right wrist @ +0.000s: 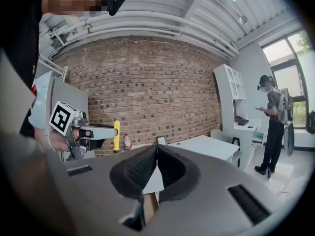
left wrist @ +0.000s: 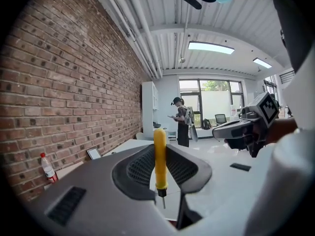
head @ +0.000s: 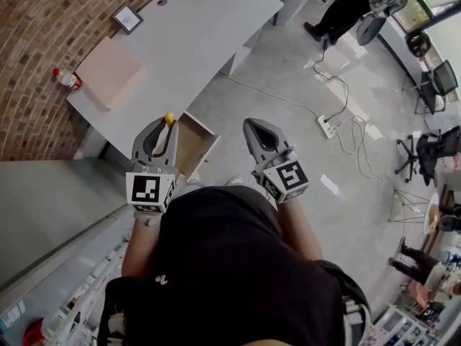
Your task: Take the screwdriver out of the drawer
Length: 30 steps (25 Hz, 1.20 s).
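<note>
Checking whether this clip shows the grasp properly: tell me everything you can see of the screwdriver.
The screwdriver has a smooth yellow handle, plastic by its look, a short dark collar and a thin metal shaft below. It stands upright, shaft down, clamped at the handle between the jaws of the left hand-held gripper. Only those jaws touch it; the shaft hangs free, up out of the open drawer.

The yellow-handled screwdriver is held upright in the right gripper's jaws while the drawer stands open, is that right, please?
Not quite: the left gripper view shows the yellow-handled screwdriver held upright in the left gripper's jaws; the right gripper is shut, empty. The drawer does stand open.
</note>
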Each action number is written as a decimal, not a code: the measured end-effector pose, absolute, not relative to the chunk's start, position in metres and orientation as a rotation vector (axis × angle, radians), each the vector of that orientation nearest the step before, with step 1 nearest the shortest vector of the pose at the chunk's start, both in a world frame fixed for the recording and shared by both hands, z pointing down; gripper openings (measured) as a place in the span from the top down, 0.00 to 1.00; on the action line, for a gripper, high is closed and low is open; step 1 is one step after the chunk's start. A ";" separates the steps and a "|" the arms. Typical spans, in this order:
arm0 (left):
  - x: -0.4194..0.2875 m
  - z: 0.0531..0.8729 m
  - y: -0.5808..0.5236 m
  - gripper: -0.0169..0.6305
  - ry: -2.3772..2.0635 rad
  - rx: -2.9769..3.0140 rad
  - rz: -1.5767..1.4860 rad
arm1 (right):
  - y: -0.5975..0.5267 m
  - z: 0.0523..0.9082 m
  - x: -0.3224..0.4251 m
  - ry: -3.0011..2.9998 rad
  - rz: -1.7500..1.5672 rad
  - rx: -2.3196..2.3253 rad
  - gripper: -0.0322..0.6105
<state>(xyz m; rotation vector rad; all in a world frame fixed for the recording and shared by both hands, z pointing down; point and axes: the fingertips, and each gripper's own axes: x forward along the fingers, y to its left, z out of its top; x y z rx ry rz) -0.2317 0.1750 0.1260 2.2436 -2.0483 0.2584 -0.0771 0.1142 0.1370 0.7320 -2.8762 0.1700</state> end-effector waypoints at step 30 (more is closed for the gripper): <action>-0.219 0.135 0.178 0.86 -1.999 2.283 0.273 | 0.130 0.132 -0.067 -2.876 0.123 0.761 0.93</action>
